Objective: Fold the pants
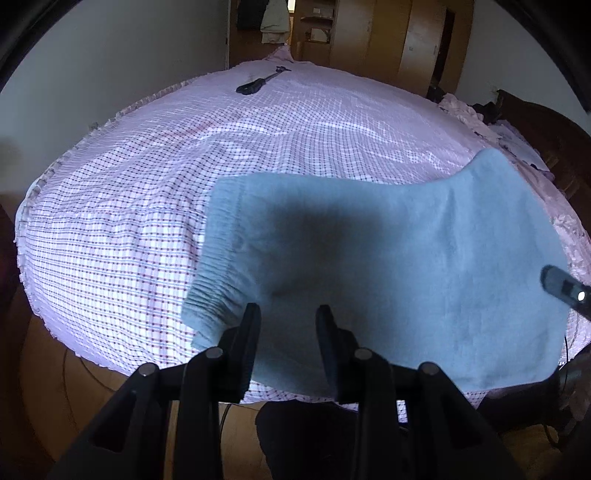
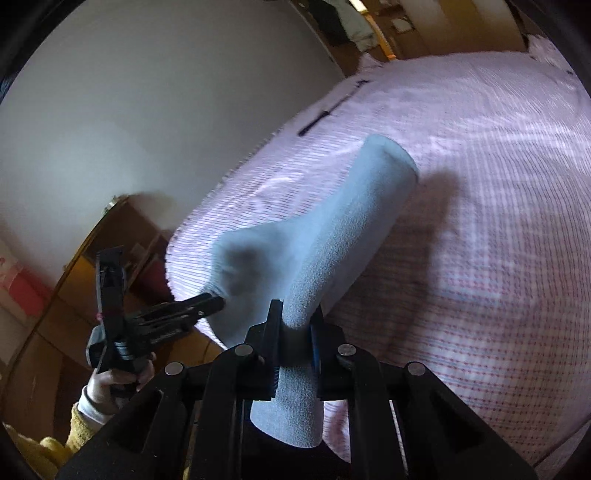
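Light blue fleece pants (image 1: 388,258) hang spread over the pink checked bed (image 1: 147,184), elastic waistband at the left. My left gripper (image 1: 288,314) stands with its jaws apart over the near waist edge; in the right wrist view it (image 2: 218,302) touches the cloth's edge. My right gripper (image 2: 297,314) is shut on a bunched part of the pants (image 2: 332,236), which lift off the bed (image 2: 480,221); its tip shows in the left wrist view (image 1: 554,280).
A dark long-handled tool (image 1: 258,83) lies at the bed's far end. Wooden cabinets (image 1: 369,33) stand behind it. A wooden shelf unit (image 2: 122,236) stands left of the bed. Pink bedding (image 1: 472,110) is piled at the right.
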### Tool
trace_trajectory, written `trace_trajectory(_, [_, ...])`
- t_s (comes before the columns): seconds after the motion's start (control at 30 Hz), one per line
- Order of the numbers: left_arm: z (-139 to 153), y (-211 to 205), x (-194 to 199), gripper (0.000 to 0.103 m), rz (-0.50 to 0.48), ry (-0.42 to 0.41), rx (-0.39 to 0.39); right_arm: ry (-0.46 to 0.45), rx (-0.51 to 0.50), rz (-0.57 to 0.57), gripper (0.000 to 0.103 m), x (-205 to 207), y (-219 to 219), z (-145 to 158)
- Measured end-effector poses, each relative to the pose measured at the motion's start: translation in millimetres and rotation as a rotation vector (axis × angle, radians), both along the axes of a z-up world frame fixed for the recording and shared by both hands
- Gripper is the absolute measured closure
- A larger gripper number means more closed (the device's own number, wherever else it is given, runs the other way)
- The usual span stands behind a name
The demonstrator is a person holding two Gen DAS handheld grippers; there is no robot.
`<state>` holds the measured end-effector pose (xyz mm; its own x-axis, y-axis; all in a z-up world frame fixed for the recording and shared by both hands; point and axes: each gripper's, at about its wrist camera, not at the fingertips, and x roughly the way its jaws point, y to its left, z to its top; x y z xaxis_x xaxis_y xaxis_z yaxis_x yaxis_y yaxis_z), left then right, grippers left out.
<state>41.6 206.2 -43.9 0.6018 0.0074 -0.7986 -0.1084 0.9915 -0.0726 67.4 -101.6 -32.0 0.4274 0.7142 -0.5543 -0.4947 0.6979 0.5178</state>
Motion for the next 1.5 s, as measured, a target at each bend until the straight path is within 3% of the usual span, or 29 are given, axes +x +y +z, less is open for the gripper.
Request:
trace_trajectory(0.13, [4.1,9.0,-0.9,0.071,0.028,0.002,0.011,-0.022,0.013,0.039,0.097,0.4,19.2,16.9])
trace_trajectory(0.3, [14.0,27.1,-2.9,0.071,0.058,-0.003,0.012,0.04,0.116,0.121,0.097,16.6,40.3,27.2])
trace_trajectory(0.5, [25.0,48.9,-3.9,0.071,0.083,-0.015,0.046,0.029,0.108,0.186,0.097,26.5,82.6,36.0])
trace_trajectory(0.8, [27.9,76.1,-3.1,0.071,0.127,-0.03,0.034,0.055,0.071,0.268,0.097,31.9,149.8,23.4])
trace_trajectory(1.1, [12.7,93.6,-5.4,0.071,0.16,-0.01,0.025,0.117,0.018,0.279,0.097,48.7,192.8,-12.5])
trace_trajectory(1.33, [16.9,102.8,-10.9,0.07,0.18,-0.024,0.022,0.162,0.003,0.26,0.086,57.3,210.4,-27.2])
trace_trajectory(1.5, [26.7,102.3,-13.4,0.062,0.18,-0.046,0.006,0.142,-0.006,0.254,0.079,52.4,200.8,-19.0])
